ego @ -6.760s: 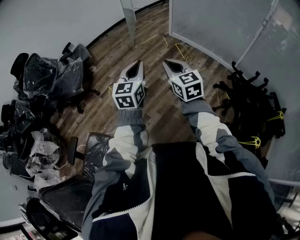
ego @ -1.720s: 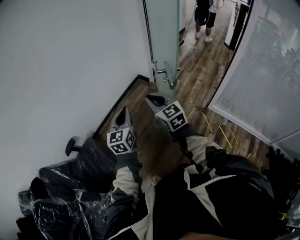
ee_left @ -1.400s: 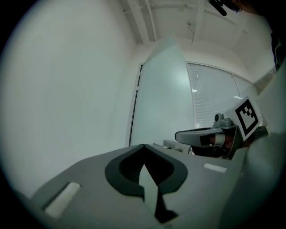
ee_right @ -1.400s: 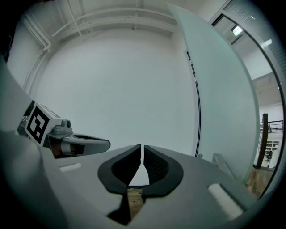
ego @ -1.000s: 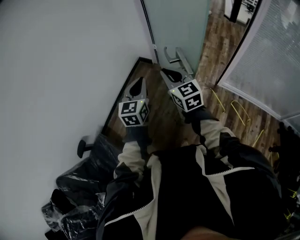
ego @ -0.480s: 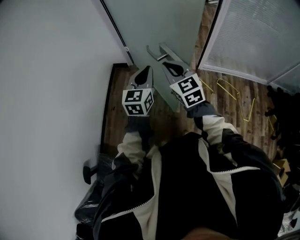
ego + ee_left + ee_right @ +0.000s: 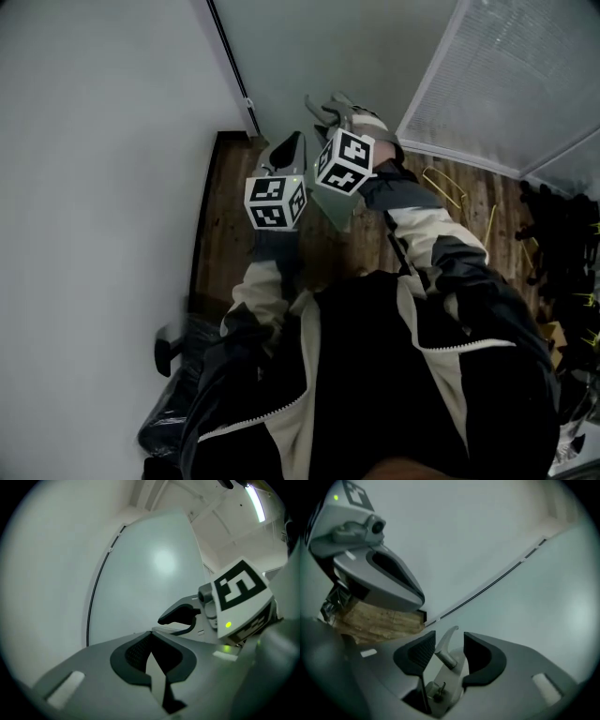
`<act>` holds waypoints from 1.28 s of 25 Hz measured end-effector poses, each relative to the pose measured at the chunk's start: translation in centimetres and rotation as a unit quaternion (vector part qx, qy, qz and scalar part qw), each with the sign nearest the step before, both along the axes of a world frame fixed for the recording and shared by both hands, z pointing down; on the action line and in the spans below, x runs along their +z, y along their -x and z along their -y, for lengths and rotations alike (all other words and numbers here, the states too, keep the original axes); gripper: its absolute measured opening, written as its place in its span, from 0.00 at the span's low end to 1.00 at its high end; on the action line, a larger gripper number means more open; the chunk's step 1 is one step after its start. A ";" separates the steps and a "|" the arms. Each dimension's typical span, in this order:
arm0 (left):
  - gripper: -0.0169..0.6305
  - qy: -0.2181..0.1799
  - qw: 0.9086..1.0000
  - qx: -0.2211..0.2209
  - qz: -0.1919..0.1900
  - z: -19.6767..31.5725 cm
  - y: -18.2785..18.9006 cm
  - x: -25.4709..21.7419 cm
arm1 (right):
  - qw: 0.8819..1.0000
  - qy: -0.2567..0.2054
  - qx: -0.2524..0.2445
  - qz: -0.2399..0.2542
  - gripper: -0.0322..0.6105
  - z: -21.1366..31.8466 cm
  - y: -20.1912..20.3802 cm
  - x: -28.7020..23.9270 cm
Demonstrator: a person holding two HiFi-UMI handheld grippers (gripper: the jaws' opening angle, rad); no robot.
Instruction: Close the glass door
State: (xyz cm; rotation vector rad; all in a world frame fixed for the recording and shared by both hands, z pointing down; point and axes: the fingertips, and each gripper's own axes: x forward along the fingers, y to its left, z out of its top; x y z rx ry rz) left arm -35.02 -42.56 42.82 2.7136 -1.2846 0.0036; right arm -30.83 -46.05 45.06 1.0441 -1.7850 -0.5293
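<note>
The frosted glass door (image 7: 328, 47) stands ahead, with its metal lever handle (image 7: 323, 111) low on it. My right gripper (image 7: 345, 120) is rolled over and sits at the handle. In the right gripper view its jaws are opening and the handle (image 7: 446, 656) stands between the pads without being pressed by the right gripper (image 7: 448, 633). My left gripper (image 7: 292, 141) hovers just left of it, pointing level at the door. In the left gripper view the left gripper (image 7: 151, 633) is shut and holds nothing, and the glass door (image 7: 150, 573) fills the view ahead.
A white wall (image 7: 94, 141) runs on the left, meeting the door at a black edge strip (image 7: 230, 66). A frosted panel with blinds (image 7: 506, 75) is on the right. Yellow wire pieces (image 7: 450, 192) lie on the wood floor (image 7: 225, 216). Plastic-wrapped chair parts (image 7: 173, 412) lie at lower left.
The right gripper has rolled over and moved onto the door handle, and its jaws have gone from shut to apart. The left gripper has barely moved in the last half second.
</note>
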 end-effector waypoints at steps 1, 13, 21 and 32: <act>0.03 0.001 1.000 -0.003 -0.002 0.0 0.2 0.0 | 0.999 0.014 0.001 -0.033 0.36 0.7 -0.2 0.9; 0.03 0.002 1.000 -0.027 -0.001 -0.4 3.8 0.4 | 0.957 0.069 0.026 -0.281 0.40 5.8 -1.4 7.5; 0.03 0.003 1.000 -0.020 0.007 -0.2 3.0 -0.2 | 0.962 0.049 0.032 -0.268 0.36 6.5 -2.9 6.7; 0.03 0.007 1.000 0.003 0.015 0.0 1.1 1.0 | 0.948 0.013 0.042 -0.315 0.28 9.1 -8.7 7.4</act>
